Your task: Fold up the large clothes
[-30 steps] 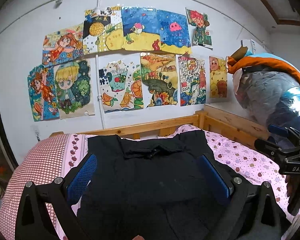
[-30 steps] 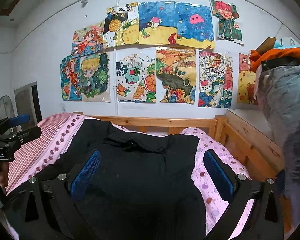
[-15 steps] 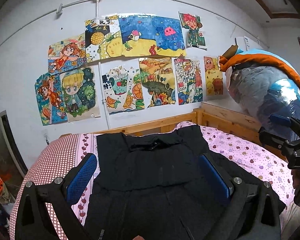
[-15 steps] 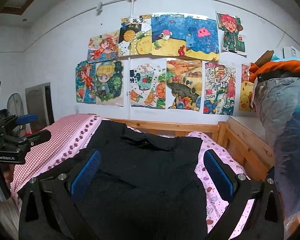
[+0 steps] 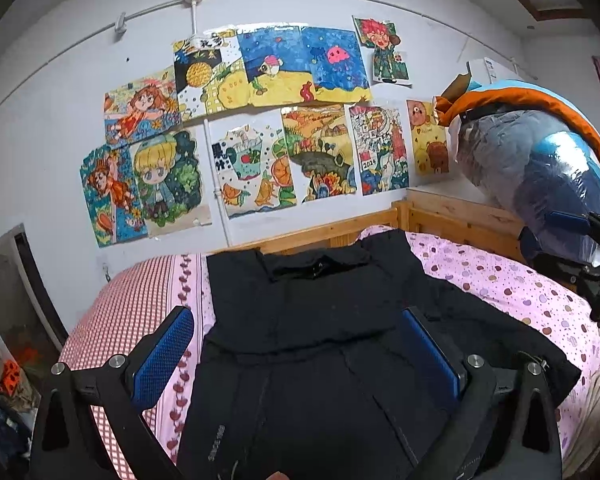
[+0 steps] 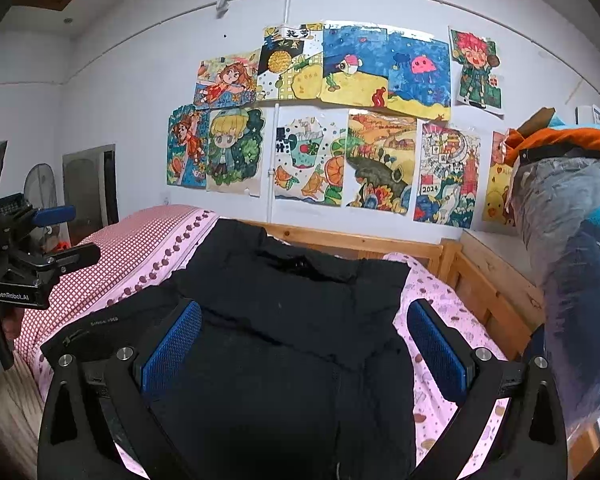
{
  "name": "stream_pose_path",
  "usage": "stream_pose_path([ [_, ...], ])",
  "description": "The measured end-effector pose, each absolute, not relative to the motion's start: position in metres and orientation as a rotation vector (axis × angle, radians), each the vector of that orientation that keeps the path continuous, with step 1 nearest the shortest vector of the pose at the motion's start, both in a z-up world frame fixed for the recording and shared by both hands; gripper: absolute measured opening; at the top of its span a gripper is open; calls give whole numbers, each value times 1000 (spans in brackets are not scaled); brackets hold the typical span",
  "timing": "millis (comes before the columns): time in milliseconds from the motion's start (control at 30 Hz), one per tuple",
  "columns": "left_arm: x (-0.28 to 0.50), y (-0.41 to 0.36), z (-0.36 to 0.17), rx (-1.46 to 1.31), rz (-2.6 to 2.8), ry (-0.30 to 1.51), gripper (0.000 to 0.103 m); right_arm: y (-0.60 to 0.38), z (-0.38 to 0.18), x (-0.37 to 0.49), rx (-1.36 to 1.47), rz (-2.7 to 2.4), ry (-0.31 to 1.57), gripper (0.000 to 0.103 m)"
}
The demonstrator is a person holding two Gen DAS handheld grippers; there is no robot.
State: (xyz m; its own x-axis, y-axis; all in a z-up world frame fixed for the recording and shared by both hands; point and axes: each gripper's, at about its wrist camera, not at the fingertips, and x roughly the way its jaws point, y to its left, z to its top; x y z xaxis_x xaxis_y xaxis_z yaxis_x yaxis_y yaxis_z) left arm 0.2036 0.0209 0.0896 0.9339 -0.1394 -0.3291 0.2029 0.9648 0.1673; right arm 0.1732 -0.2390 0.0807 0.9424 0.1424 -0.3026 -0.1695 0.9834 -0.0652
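Since 1 s ago both cams have pulled back from the wall: more of the black garment (image 5: 320, 340) shows now, incl. a sleeve spread toward the right side, and more bed around it.

Left tongs (image 5: 296, 356) spread wide, nothing between the blue pads (image 5: 162, 354), hovering over the garment's lower half. Right tongs (image 6: 306, 350) likewise wide apart w/ nothing held, above the same cloth. Each unit shows at the edge of the other's view, well apart from one another.

Garment lies flat on the bed, collar toward the wall, bottom end toward the cams; small lettering on one sleeve. Under it a pink dotted sheet (image 5: 500, 280), w/ a red-checked cover (image 5: 132, 300) on the left. Wooden bed frame (image 6: 360, 242) runs behind. To the right, a bulky plastic-wrapped bundle (image 5: 540, 168) w/ orange trim. Kids' drawings (image 6: 340, 128) cover the white wall.
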Motion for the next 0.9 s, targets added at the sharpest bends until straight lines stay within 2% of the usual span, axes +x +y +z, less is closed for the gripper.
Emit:
stream_pose_path([
  [500, 179, 41, 69, 198, -208, 361, 103, -239, 59, 160, -64, 194, 373, 101],
  [900, 157, 68, 11, 247, -300, 447, 103, -229, 10, 140, -143, 317, 535, 101],
])
